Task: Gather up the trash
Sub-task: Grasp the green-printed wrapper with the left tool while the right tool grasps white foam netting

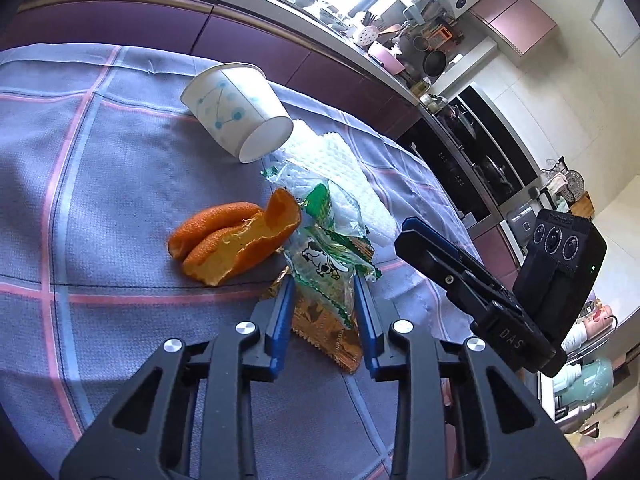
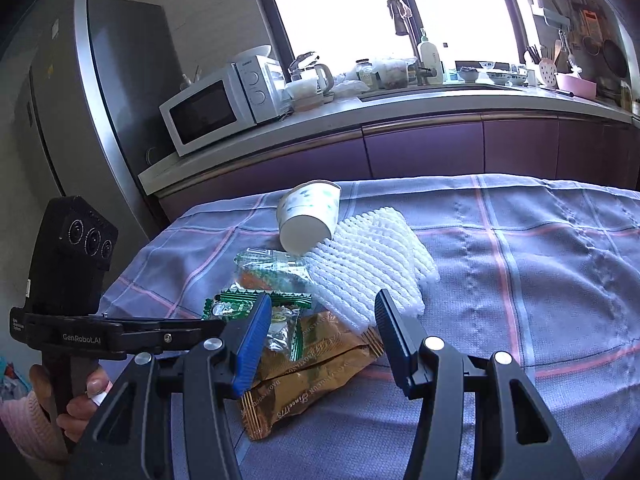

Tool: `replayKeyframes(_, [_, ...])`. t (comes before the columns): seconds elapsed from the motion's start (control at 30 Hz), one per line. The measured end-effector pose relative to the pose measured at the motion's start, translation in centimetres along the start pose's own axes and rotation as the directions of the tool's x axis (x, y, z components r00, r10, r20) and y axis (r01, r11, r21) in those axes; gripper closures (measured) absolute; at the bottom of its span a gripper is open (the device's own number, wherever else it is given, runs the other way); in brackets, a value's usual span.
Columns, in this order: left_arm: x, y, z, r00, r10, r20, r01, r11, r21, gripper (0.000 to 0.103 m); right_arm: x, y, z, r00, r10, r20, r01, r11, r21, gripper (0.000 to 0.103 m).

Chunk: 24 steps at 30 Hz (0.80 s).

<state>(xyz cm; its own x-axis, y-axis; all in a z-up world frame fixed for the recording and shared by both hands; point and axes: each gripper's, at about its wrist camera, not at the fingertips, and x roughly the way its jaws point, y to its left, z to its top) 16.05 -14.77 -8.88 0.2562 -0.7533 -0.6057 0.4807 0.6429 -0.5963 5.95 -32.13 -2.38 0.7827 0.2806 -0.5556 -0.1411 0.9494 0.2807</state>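
Trash lies on the checked cloth: orange peel (image 1: 236, 240), a tipped paper cup (image 1: 236, 108) (image 2: 310, 214), white foam netting (image 1: 340, 172) (image 2: 372, 256), green clear wrappers (image 1: 324, 256) (image 2: 276, 308) and a gold-brown wrapper (image 1: 328, 332) (image 2: 316, 364). My left gripper (image 1: 325, 292) is open, its fingers either side of a green wrapper and the gold one. My right gripper (image 2: 322, 312) is open, low over the gold wrapper. The left gripper also shows at the left of the right wrist view (image 2: 120, 330), the right one in the left wrist view (image 1: 416, 236).
The table (image 2: 540, 280) carries a blue-grey cloth with pink lines. Behind it runs a purple kitchen counter (image 2: 400, 112) with a microwave (image 2: 224, 104), sink and dishes. A fridge (image 2: 92, 92) stands at the far left.
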Motion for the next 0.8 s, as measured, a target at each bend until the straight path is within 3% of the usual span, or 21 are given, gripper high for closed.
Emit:
replayKeyframes(0.3, [-2.8,0.1,-1.7,1.0,0.008,0.024,-0.009,0.999,0.046,0.074,1.4,-0.3,0.7,0.999,-0.049,-0.017,0.049,0.999,0.003,0.051])
replayKeyframes(0.57, [-6.1,0.5,-3.0,0.997,0.035,0.073,-0.04,0.996,0.074,0.074,2.5,-2.5,1.1,0.991,-0.131,-0.033,0.133,0.988,0.073,0.041])
replayKeyframes(0.7, [-7.8,0.7,-3.4,0.993,0.055,0.103,-0.064,0.995,0.08,0.074,3.1,-3.2,0.8,0.994,-0.094,-0.06,0.101,0.988,0.114,0.042])
replayKeyframes(0.8, [-8.9,1.0,-3.8,0.99,0.07,0.122,-0.08,0.994,0.08,0.074,3.1,-3.4,0.6,0.996,-0.063,-0.064,0.072,0.987,0.145,0.051])
